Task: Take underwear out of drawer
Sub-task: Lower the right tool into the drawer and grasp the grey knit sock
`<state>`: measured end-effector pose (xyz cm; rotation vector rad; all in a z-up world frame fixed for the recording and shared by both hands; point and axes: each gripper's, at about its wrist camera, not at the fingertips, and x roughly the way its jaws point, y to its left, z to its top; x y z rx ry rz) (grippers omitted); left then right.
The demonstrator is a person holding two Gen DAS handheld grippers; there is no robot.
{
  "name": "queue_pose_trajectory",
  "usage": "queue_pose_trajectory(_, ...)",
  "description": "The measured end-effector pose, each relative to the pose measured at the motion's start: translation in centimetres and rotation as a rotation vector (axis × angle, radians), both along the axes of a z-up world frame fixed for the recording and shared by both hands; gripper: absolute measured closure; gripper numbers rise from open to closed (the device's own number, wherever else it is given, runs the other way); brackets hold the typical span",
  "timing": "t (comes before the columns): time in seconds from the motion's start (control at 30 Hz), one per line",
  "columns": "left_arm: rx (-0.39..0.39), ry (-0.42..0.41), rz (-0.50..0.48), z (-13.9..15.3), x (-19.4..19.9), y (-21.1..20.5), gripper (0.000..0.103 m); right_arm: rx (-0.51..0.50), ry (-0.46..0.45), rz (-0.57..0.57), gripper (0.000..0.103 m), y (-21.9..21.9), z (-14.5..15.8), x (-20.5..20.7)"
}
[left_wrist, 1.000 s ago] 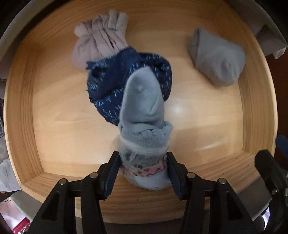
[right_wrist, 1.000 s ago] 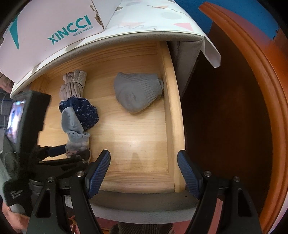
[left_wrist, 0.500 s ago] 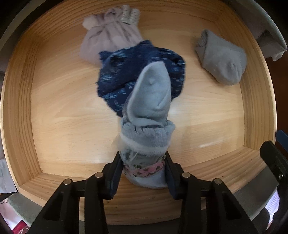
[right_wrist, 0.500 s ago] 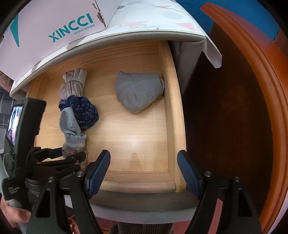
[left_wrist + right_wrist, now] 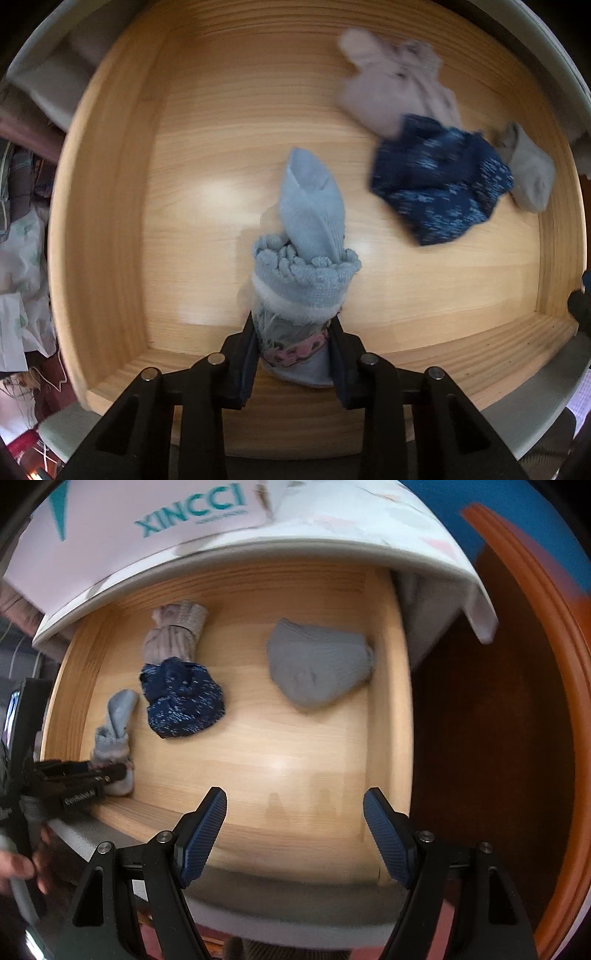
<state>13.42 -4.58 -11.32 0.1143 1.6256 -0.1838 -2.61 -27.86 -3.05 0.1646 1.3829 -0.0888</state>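
The light-blue underwear roll sits between the two pads of the left gripper, which press on its lower end where a pink patterned band shows; the jaws are closing on it. The roll points away from the gripper over the floor of the wooden drawer, near the drawer's front wall, and whether its far end touches the boards I cannot tell. In the right wrist view the same roll lies at the left front corner of the drawer, with the left gripper clamped on its near end. Just beyond it lies a dark-blue speckled bundle, apart from the roll, and a beige bundle touches the far side of the dark-blue one. A grey bundle rests near the drawer's right wall, well apart from the others. The right gripper hovers above the drawer's front edge, its blue ribbed pads spread wide with nothing between them. A white box printed XINCCI lies on the top above the drawer.
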Motion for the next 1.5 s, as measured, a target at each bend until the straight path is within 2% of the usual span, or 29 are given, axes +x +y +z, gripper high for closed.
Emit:
queue_pose_trajectory(0.07, -0.012, 0.016, 0.034, -0.2, 0.5, 1.1, 0.070, -0.027, -0.014, 0.067, 0.030, 0.1, 0.1, 0.9)
queue_pose_trajectory(0.3, 0.013, 0.024, 0.023, -0.8, 2.1, 1.3, 0.071, -0.097, -0.060, 0.277, 0.029, 0.8, 0.0, 4.6)
queue_pose_trajectory(0.4, 0.012, 0.031, 0.021, -1.9, 3.0, 2.9, 0.070, -0.123, -0.056, 0.353, 0.029, 1.6, -1.0, 6.0)
queue_pose_trajectory(0.57, -0.007, 0.036, 0.037, -3.0, 3.2, 1.6, 0.070, -0.237, -0.028, 0.457, 0.029, 2.4, -3.4, 7.8)
queue_pose_trajectory(0.67, 0.003, 0.027, 0.020, -2.9, 2.9, 1.7, 0.070, -0.258, -0.021, 0.485, 0.029, 2.6, -4.5, 8.6)
queue_pose_trajectory(0.93, -0.001, 0.020, 0.017, -2.2, 0.8, 1.4, 0.070, -0.307, 0.046, 0.526, 0.031, 2.8, -7.7, 10.2)
queue_pose_trajectory(1.0, -0.002, 0.020, 0.019, -2.0, 0.7, 1.5, 0.070, -0.304, 0.079, 0.528, 0.037, 2.7, -8.4, 10.5)
queue_pose_trajectory(1.13, -0.006, 0.017, 0.022, -1.9, 0.6, 1.7, 0.070, -0.248, 0.103, 0.512, 0.051, 2.6, -8.4, 10.6)
queue_pose_trajectory(1.37, -0.012, 0.013, 0.028, -1.2, 0.5, 2.0, 0.070, -0.128, 0.201, 0.446, 0.055, 2.4, -8.4, 10.1)
queue_pose_trajectory(1.5, -0.016, 0.009, 0.034, -1.0, 0.4, 2.2, 0.070, -0.067, 0.278, 0.363, 0.056, 2.4, -8.6, 9.3)
